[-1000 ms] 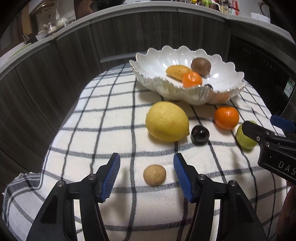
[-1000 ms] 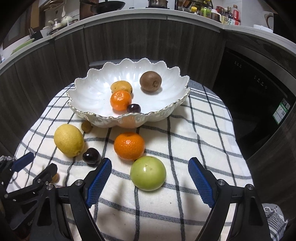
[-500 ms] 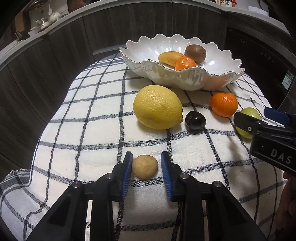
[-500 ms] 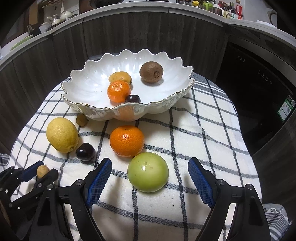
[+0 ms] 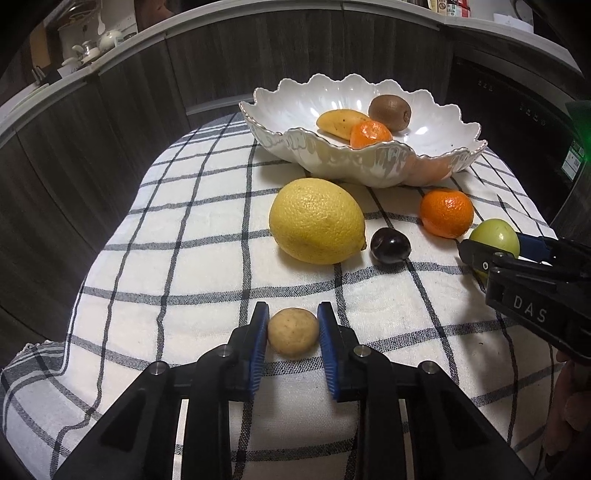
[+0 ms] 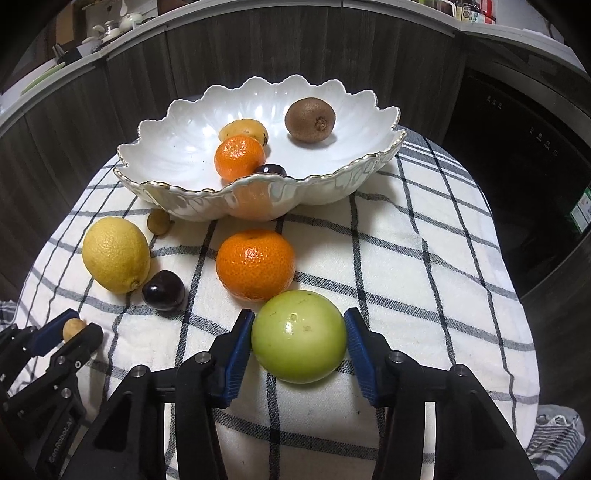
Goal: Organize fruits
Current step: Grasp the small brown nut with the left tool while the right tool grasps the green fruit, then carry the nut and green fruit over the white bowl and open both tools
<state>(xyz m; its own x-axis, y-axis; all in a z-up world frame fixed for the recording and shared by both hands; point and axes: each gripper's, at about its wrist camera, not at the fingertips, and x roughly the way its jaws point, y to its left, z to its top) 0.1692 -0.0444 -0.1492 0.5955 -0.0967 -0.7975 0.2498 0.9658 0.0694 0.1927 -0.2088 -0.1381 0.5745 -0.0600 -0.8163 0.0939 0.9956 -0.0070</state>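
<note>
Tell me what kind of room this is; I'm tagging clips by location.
Most likely a home kitchen: a curved counter carries teaware and bottles, dark wood-grain cabinet fronts run below it, and a built-in appliance sits at right.

Two round orange mandarins (image 6: 239, 155) (image 6: 255, 263), two dark glossy plums (image 6: 163, 291) (image 6: 271, 170), two small tan round fruits (image 5: 293, 332) (image 6: 159, 220), one big yellow lemon (image 6: 115, 254), one green apple (image 6: 299, 336), one fuzzy brown kiwi (image 6: 310, 119), one yellow-orange oblong fruit (image 6: 242, 130), one white scalloped bowl (image 6: 177, 147), two black grippers with blue pads (image 5: 291, 326) (image 6: 298, 336).
</note>
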